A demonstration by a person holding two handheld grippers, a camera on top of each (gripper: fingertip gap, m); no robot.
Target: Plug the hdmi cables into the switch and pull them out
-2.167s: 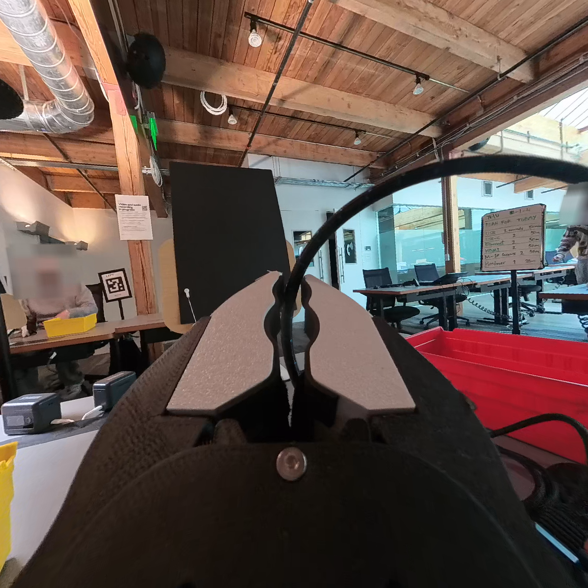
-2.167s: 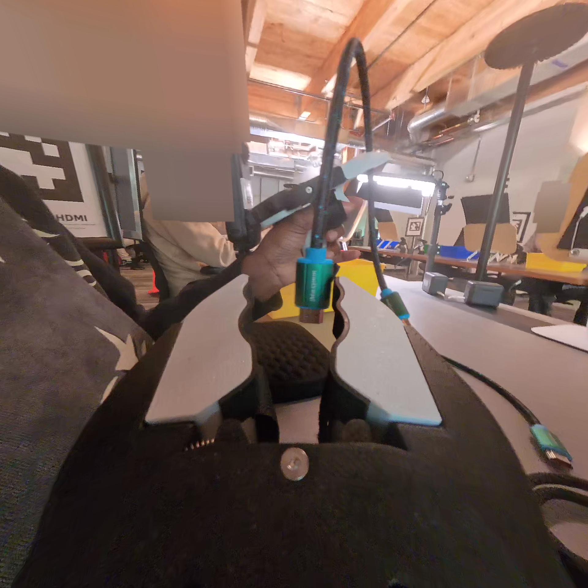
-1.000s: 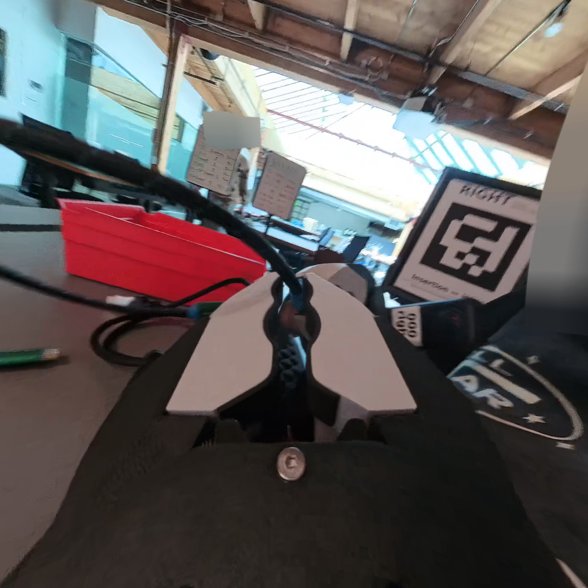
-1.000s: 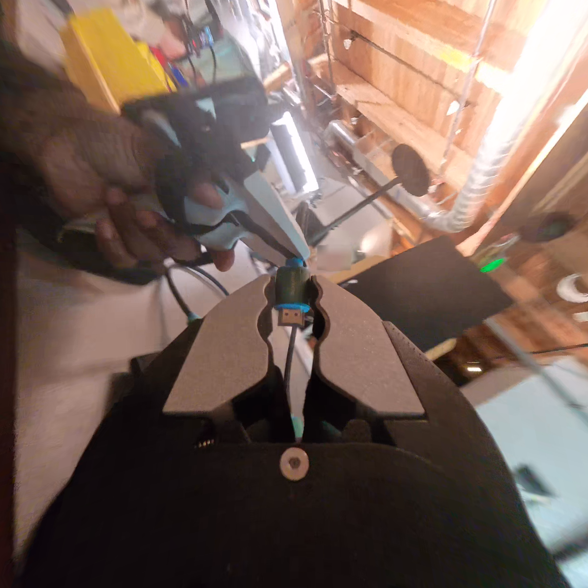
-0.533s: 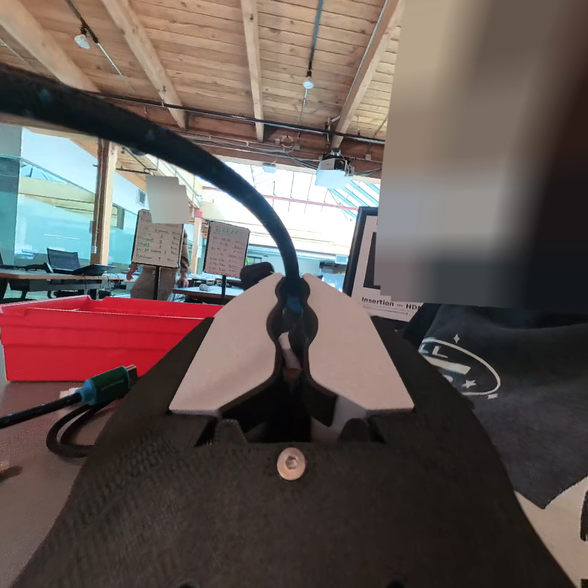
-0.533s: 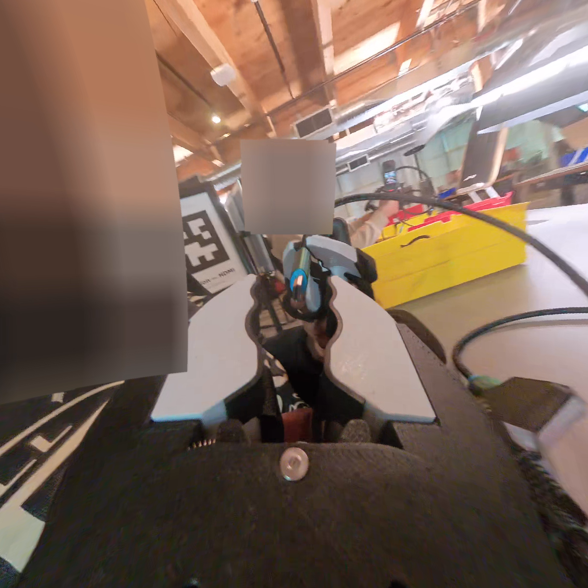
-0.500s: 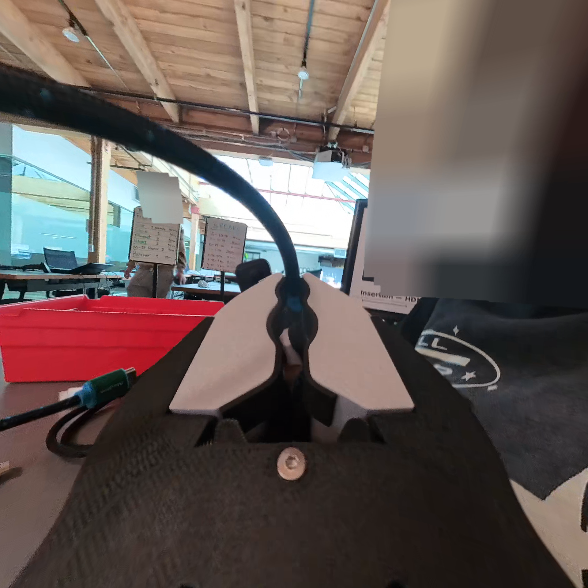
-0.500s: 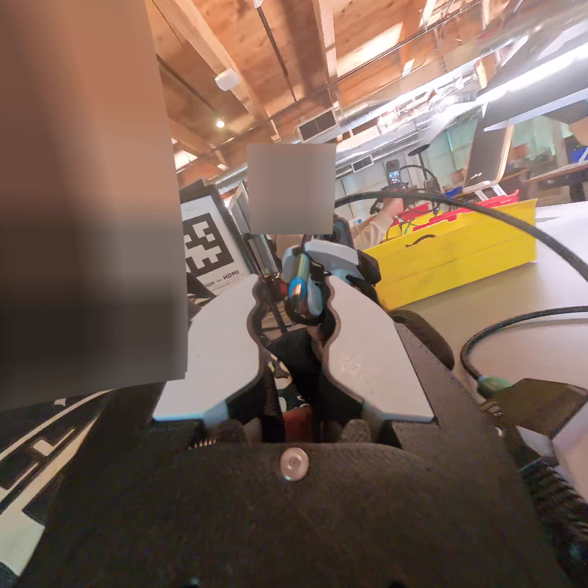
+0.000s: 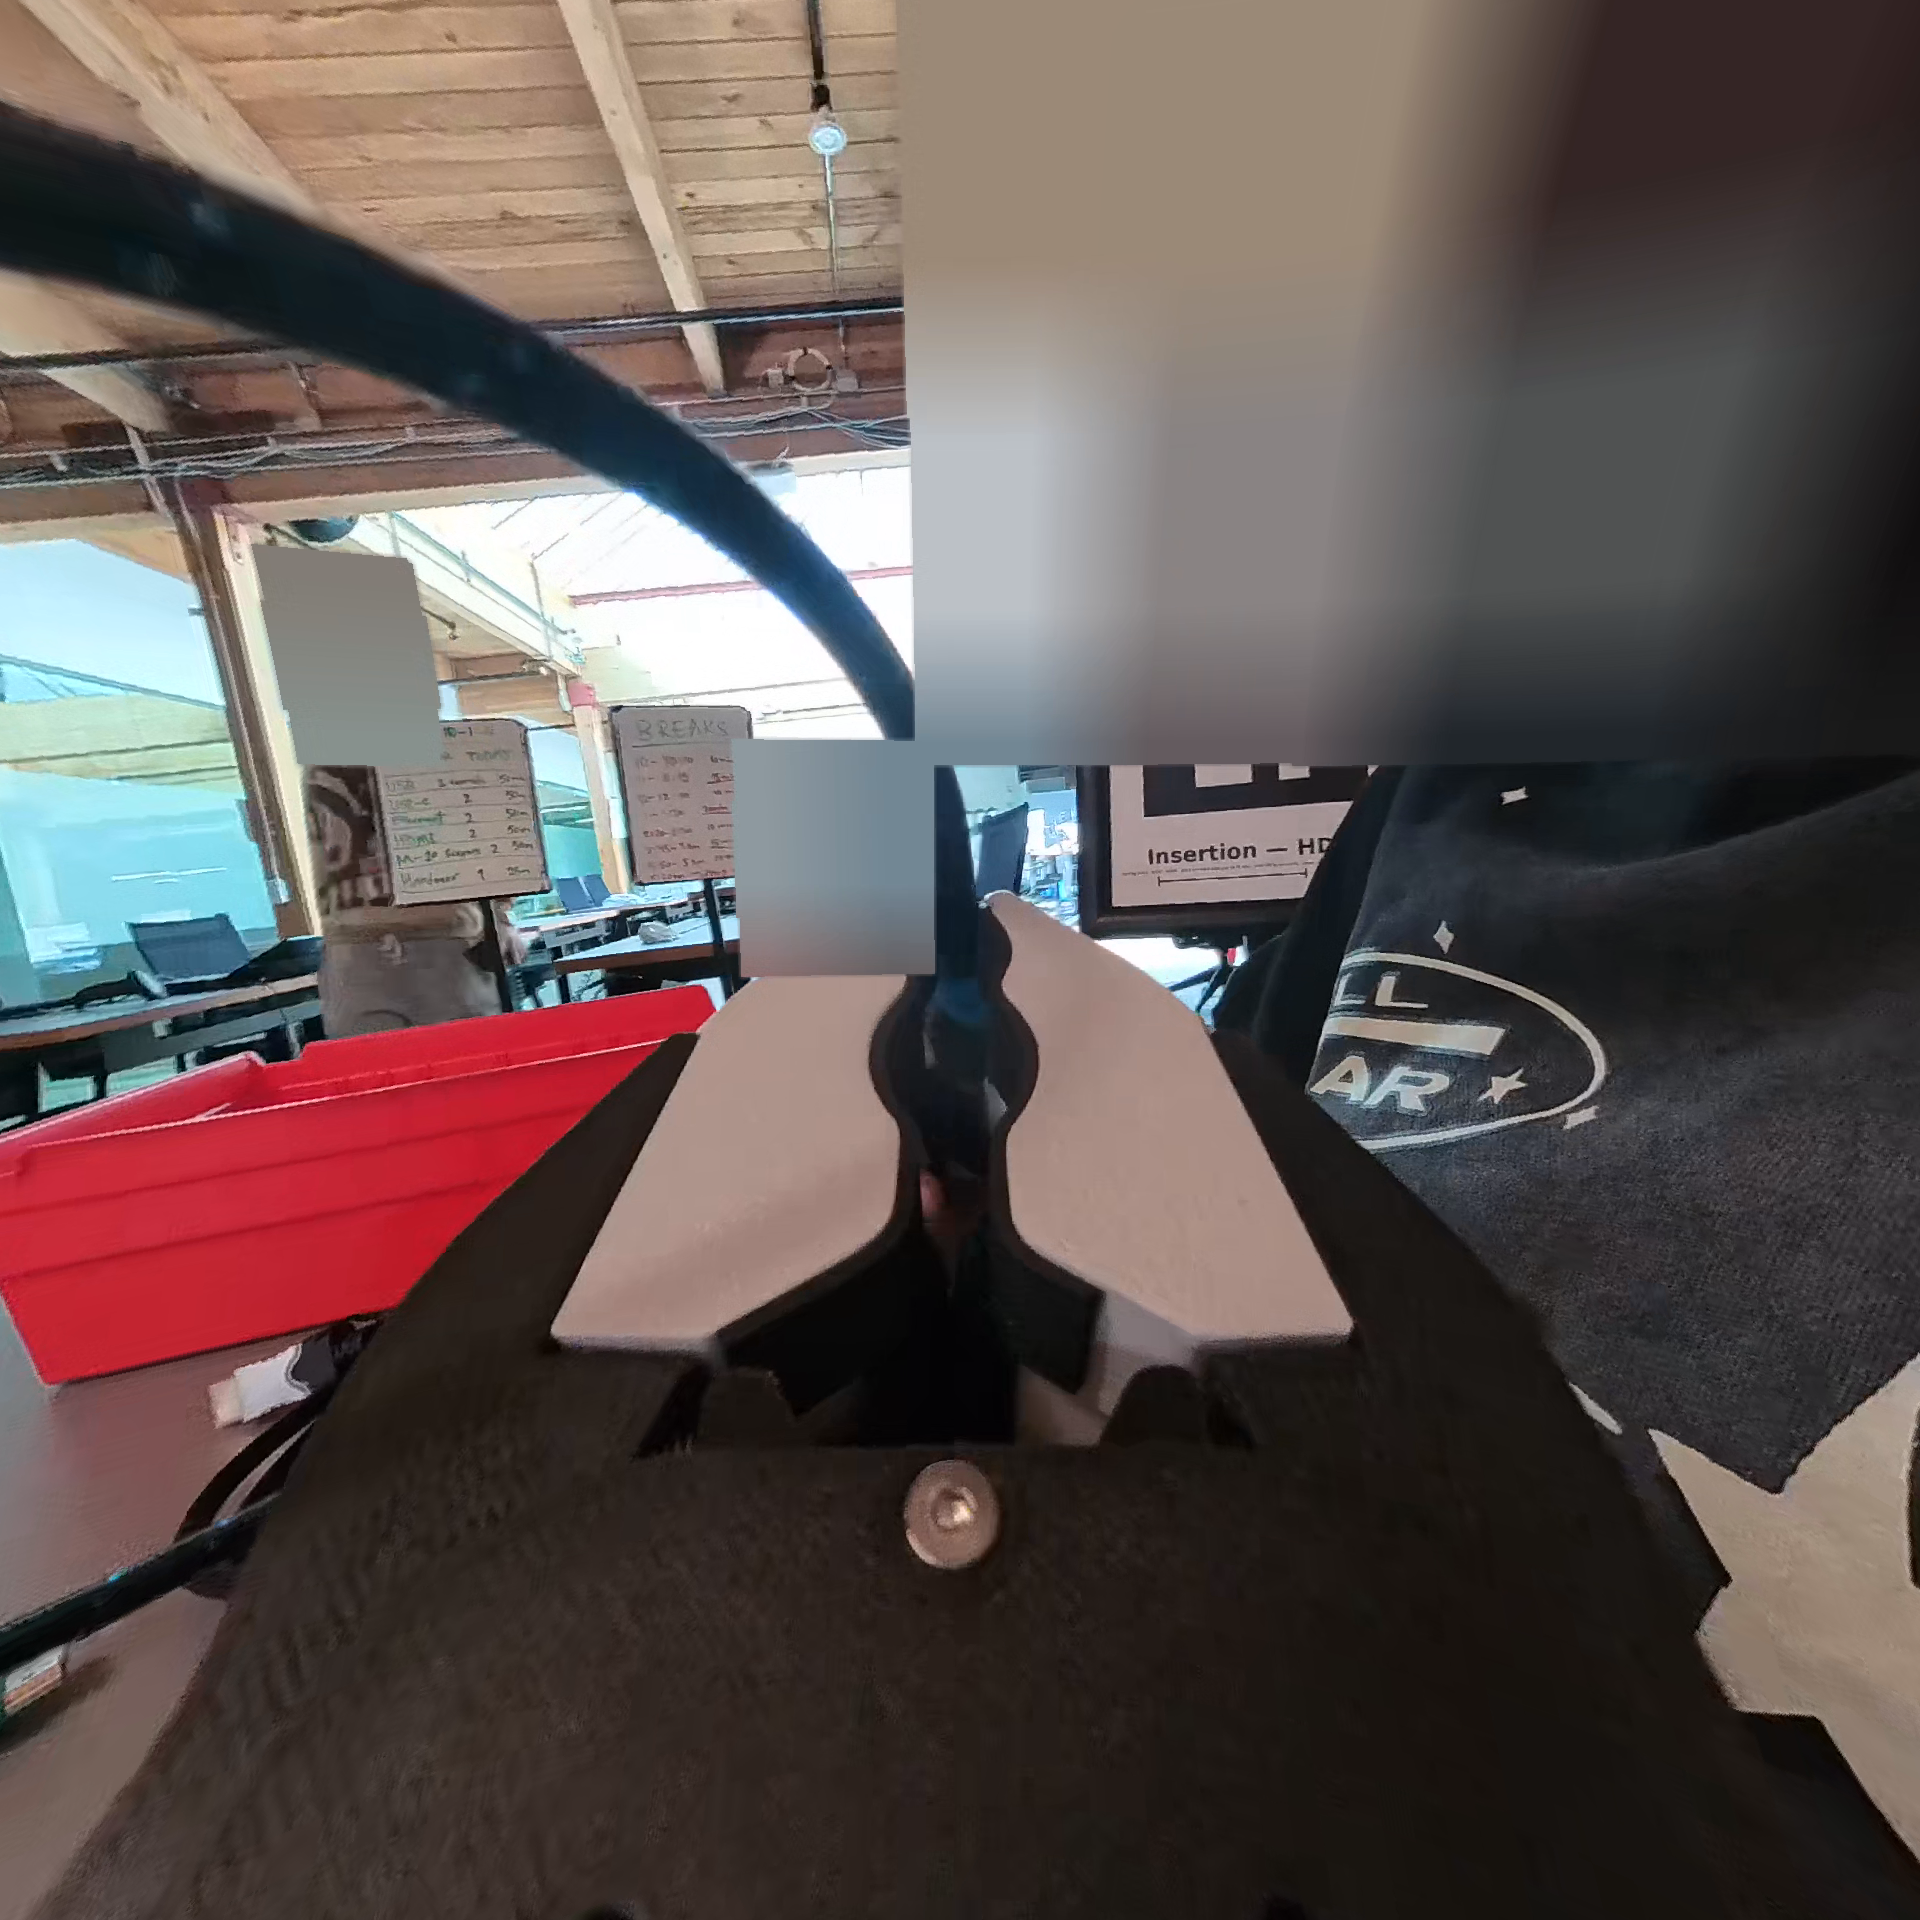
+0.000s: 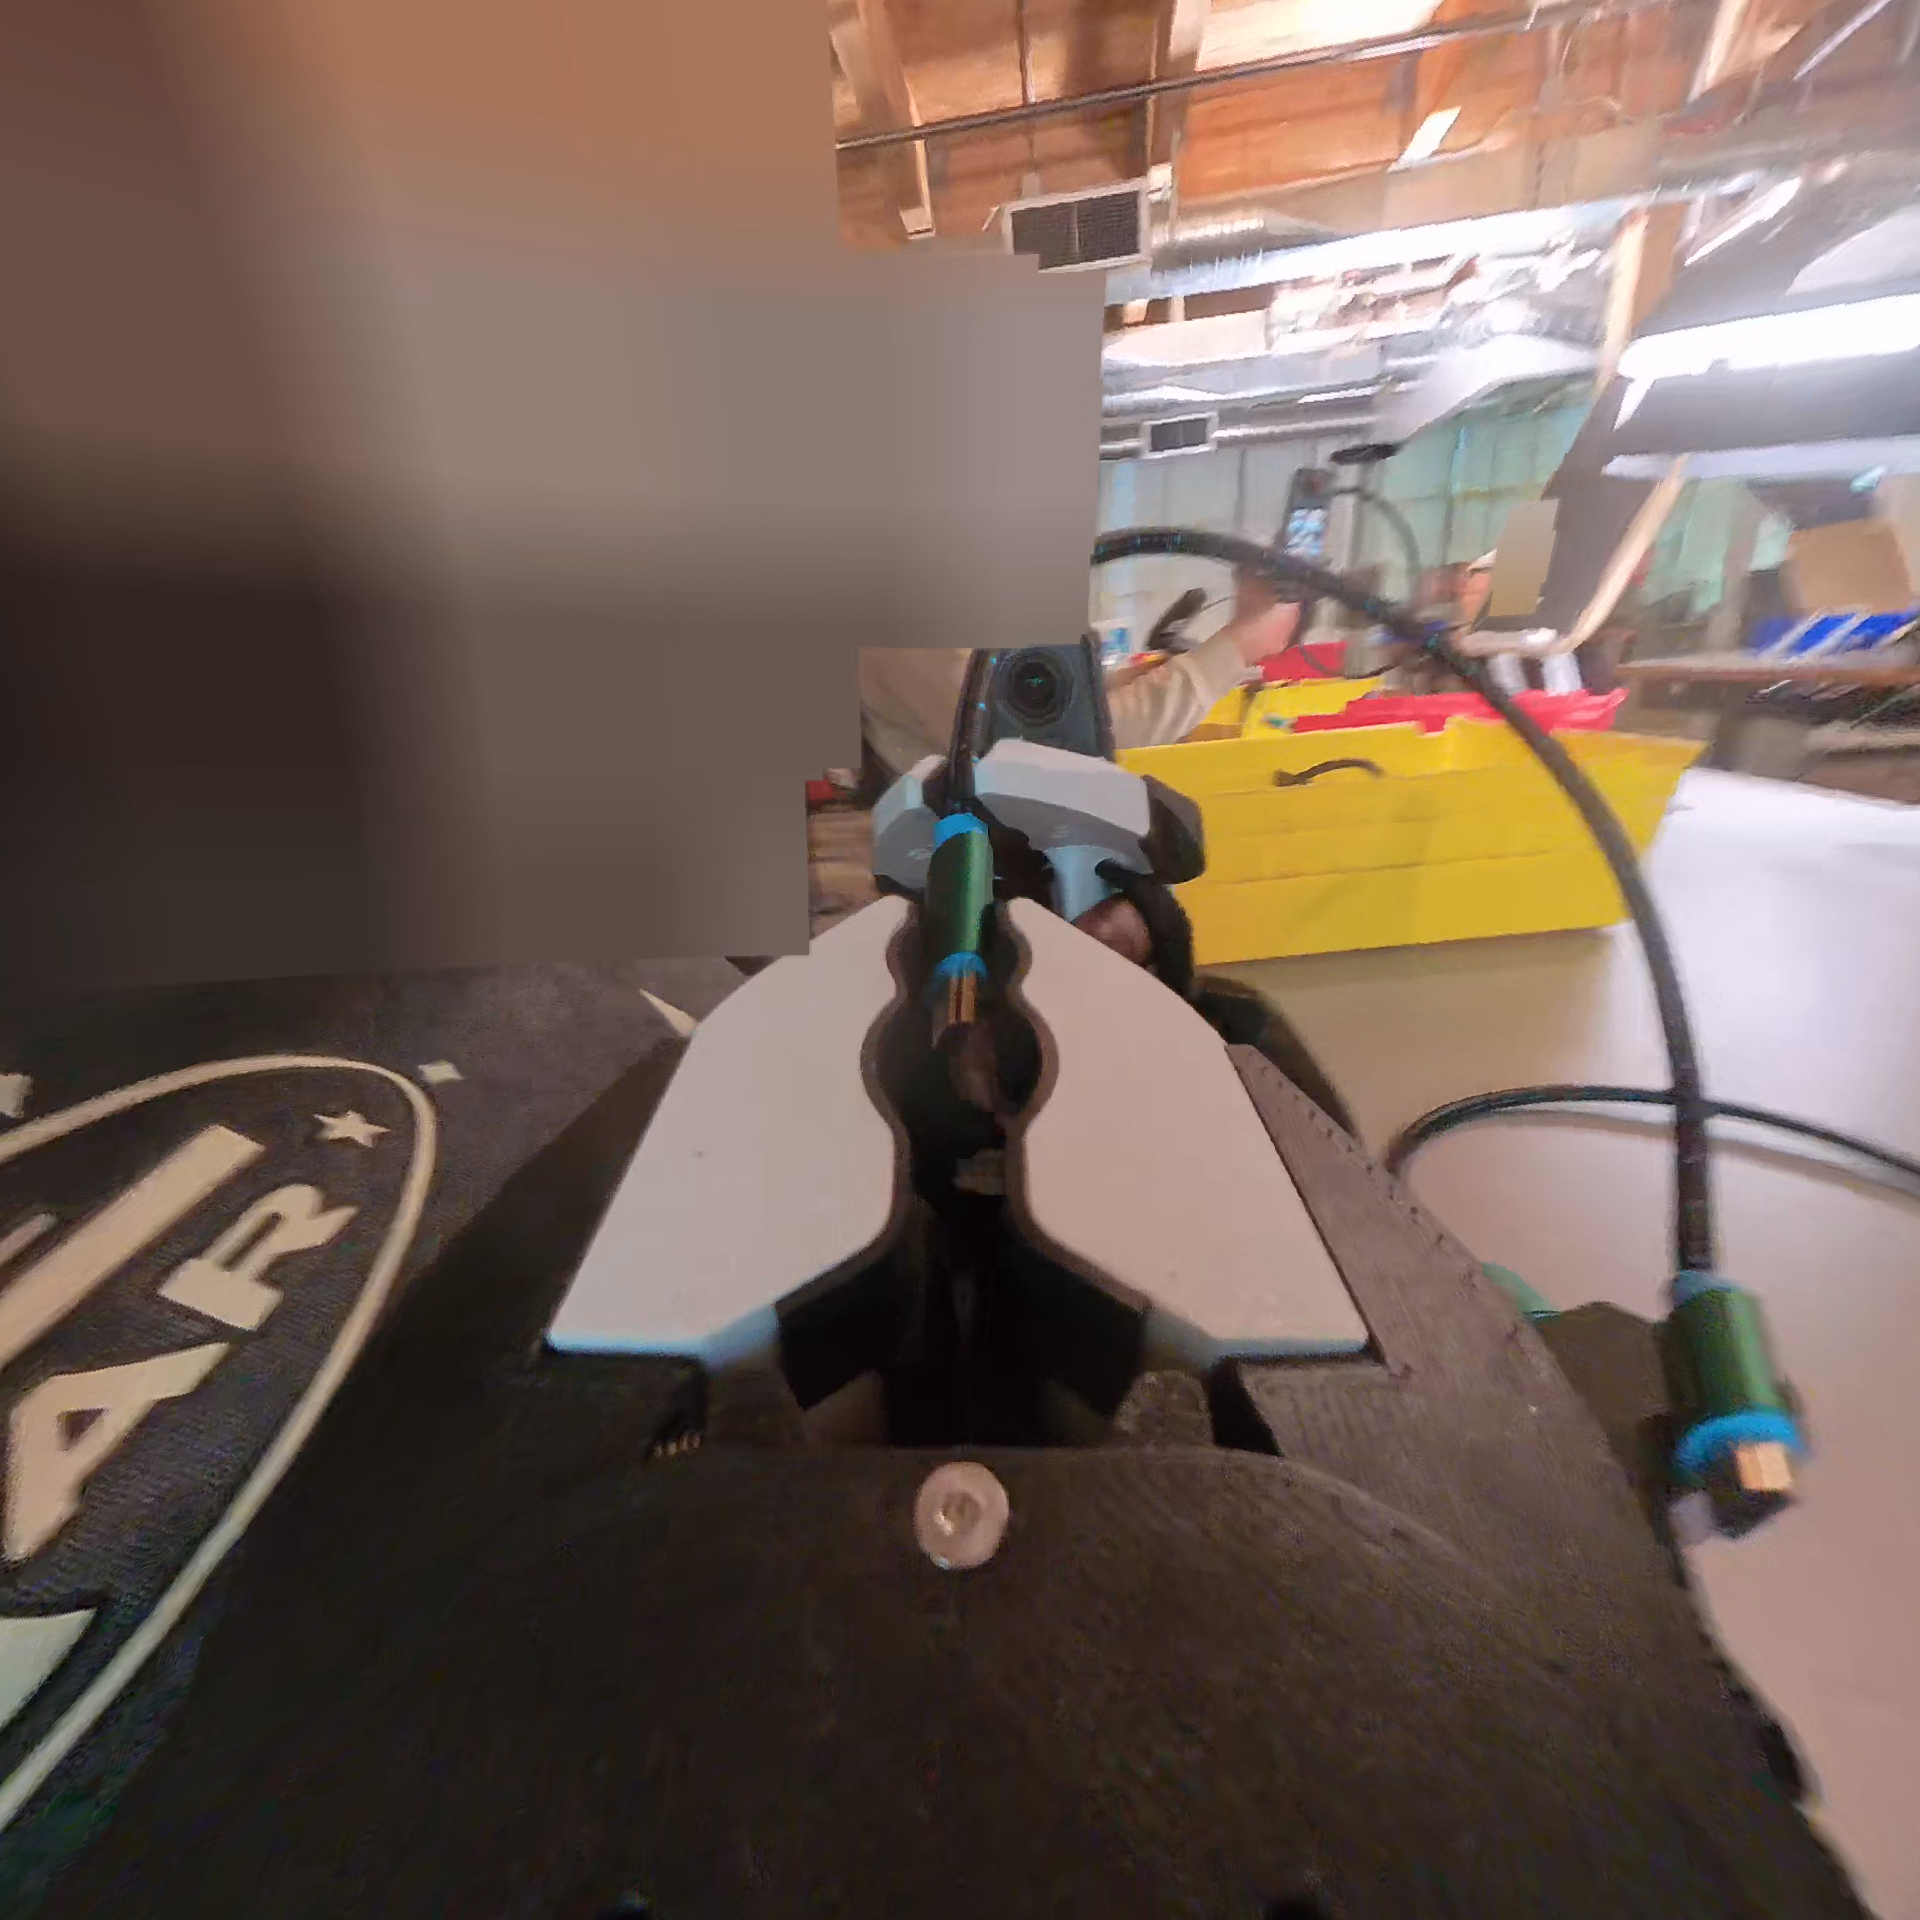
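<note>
My left gripper [image 9: 954, 925] is shut on a black HDMI cable [image 9: 582, 395] just behind its plug; the cable arcs up and to the left. In the right wrist view the left gripper [image 10: 961, 805] faces me with the green plug [image 10: 958, 899], blue-collared, pointing down from it. My right gripper [image 10: 958, 935] is closed around the tip end of that plug. The cable [image 10: 1600, 831] loops over to the right, where a second green plug [image 10: 1730, 1387] hangs beside my right gripper. No switch is in view.
A red bin [image 9: 312, 1164] stands on the table at the left. A yellow bin [image 10: 1403, 852] stands on the pale table [image 10: 1787, 935] behind. A person's dark printed shirt [image 9: 1662, 1039] is close on the right. More cable [image 10: 1621, 1107] loops on the table.
The right gripper's fingers have closed in on the green plug held by the left gripper. The plug now points down between them. Both views have shifted a little.
</note>
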